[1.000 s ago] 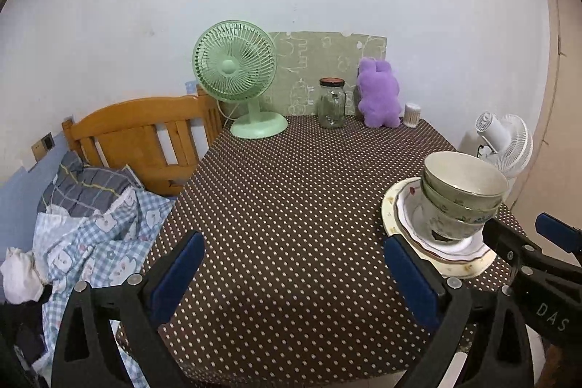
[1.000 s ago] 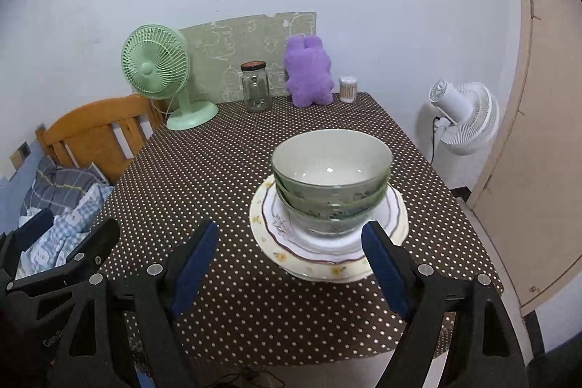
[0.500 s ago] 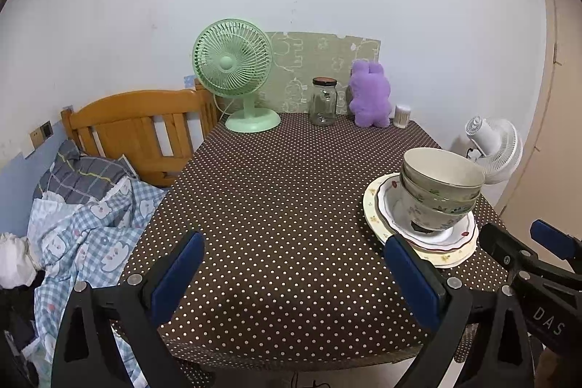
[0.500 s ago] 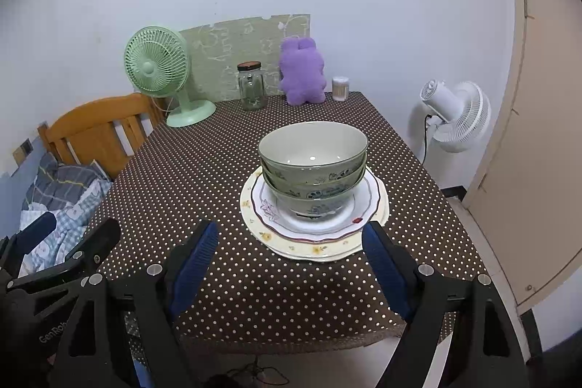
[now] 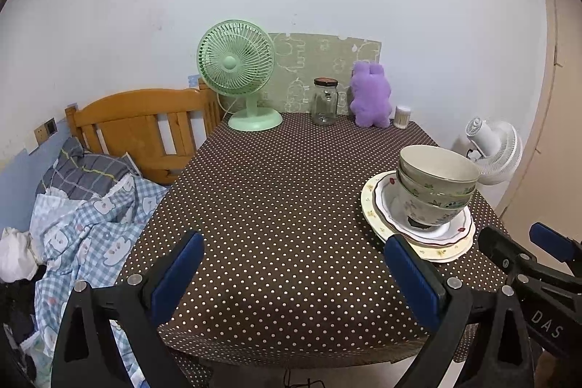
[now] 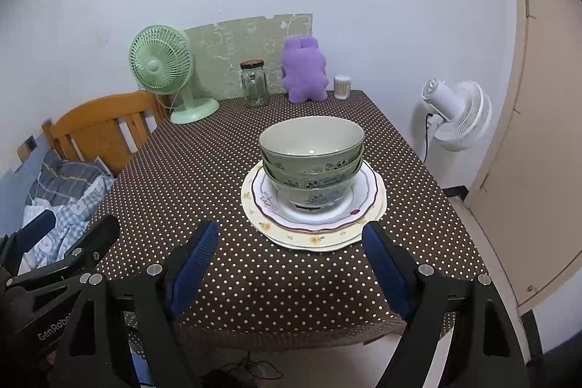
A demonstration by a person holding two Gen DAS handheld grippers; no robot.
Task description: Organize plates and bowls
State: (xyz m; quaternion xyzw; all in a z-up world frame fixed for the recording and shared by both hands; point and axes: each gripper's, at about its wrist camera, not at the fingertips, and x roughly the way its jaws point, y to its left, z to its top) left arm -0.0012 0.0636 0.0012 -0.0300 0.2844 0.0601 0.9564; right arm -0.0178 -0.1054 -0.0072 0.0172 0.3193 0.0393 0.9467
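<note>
While both tools are held short of the table's near edge, nothing is gripped: the left gripper (image 5: pixel 291 273) and right gripper (image 6: pixel 291 264) gape wide, empty. Three nested bowls (image 6: pixel 312 155) are seen on stacked plates (image 6: pixel 313 235), mid-tablecloth (image 6: pixel 203 170), just beyond the right gripper.

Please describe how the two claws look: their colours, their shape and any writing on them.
Both claws are alike. The left claw and the right claw each have two black plastic fingers with triangular cut-outs, silver rivets and ribbed blue pads. White lettering shows on the bodies: "GenRobo" on the left, "DAS" on the right. No cables or sleeves show.
</note>
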